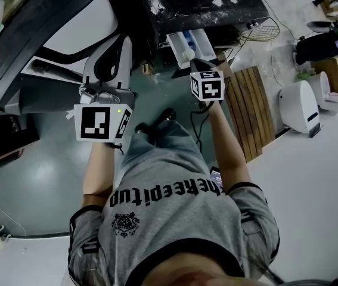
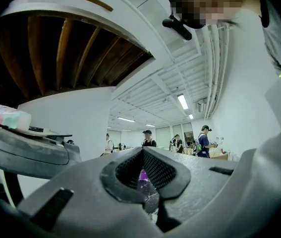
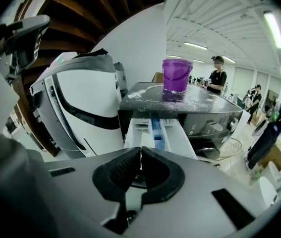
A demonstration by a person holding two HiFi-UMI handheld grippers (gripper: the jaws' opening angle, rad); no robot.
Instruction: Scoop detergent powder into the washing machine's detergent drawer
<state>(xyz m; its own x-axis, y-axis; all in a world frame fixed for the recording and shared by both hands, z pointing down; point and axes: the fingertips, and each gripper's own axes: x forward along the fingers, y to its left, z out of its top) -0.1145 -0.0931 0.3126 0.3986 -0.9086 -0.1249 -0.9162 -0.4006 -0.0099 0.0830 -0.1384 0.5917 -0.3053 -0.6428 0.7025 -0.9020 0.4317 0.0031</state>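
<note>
purple bucket (image 3: 176, 78) on washer top (image 3: 204, 100) (powder (image 3: 145, 99) spilled around); detergent drawer (image 3: 156, 133) open

Bright ceiling strip lighting, strong fisheye edge distortion

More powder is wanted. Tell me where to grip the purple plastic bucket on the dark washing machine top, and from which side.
Probably the top rim of the purple plastic bucket: one jaw inside, one outside, coming down from above at the front. It stands upright, and its round body looks too broad to span; whether it is uncovered cannot be seen.
</note>
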